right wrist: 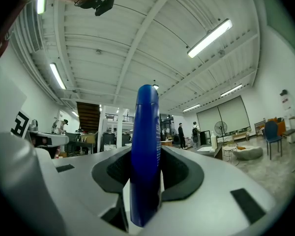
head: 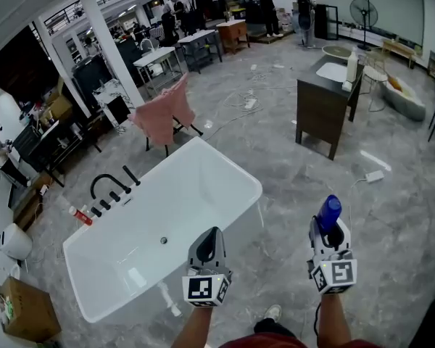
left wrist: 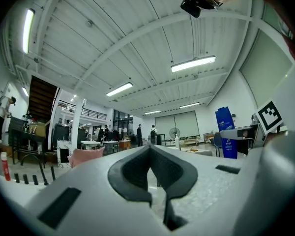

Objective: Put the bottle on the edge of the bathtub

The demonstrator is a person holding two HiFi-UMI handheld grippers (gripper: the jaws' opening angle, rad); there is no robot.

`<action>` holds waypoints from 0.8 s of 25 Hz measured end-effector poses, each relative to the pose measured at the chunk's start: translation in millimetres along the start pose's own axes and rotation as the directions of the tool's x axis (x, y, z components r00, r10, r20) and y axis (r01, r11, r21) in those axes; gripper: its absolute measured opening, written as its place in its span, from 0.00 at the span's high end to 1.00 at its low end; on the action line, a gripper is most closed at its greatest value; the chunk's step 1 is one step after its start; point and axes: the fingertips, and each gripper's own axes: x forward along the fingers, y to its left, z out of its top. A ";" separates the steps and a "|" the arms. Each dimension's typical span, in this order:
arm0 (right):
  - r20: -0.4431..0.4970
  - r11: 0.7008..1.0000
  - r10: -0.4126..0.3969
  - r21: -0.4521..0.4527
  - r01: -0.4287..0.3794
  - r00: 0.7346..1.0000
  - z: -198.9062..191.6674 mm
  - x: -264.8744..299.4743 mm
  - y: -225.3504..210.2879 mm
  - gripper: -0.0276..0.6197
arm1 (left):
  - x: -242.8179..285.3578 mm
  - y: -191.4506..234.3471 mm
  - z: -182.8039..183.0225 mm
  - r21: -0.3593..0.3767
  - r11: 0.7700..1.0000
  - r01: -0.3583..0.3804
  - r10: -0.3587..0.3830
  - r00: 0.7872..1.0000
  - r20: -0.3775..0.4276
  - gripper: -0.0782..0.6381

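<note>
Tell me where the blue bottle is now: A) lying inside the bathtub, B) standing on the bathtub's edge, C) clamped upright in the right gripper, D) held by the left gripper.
C: the right gripper view shows the blue bottle upright between the jaws of the right gripper, which press on it; the left gripper is shut and empty.

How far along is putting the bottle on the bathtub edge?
Pickup looks done: the right tongs grip the blue bottle upright. The left tongs are shut and empty. Left to do: carry it to the rim of the white bathtub, not yet reached, and set it down.
</note>
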 end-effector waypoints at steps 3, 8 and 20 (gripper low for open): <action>0.007 1.000 -0.016 -0.007 0.017 1.000 2.4 11.7 -35.6 0.72 | 33.6 -20.0 -0.6 -0.002 1.000 0.014 -0.014 1.000 0.002 0.88; 0.019 0.999 -0.035 -0.011 0.035 0.999 8.8 25.5 -74.6 0.72 | 71.5 -45.1 4.1 0.000 0.999 0.034 -0.034 0.999 0.016 0.88; 0.031 0.998 -0.058 -0.018 0.058 0.998 3.6 53.6 -114.2 0.72 | 137.0 -72.5 -7.4 -0.020 0.996 0.085 -0.085 0.996 0.025 0.88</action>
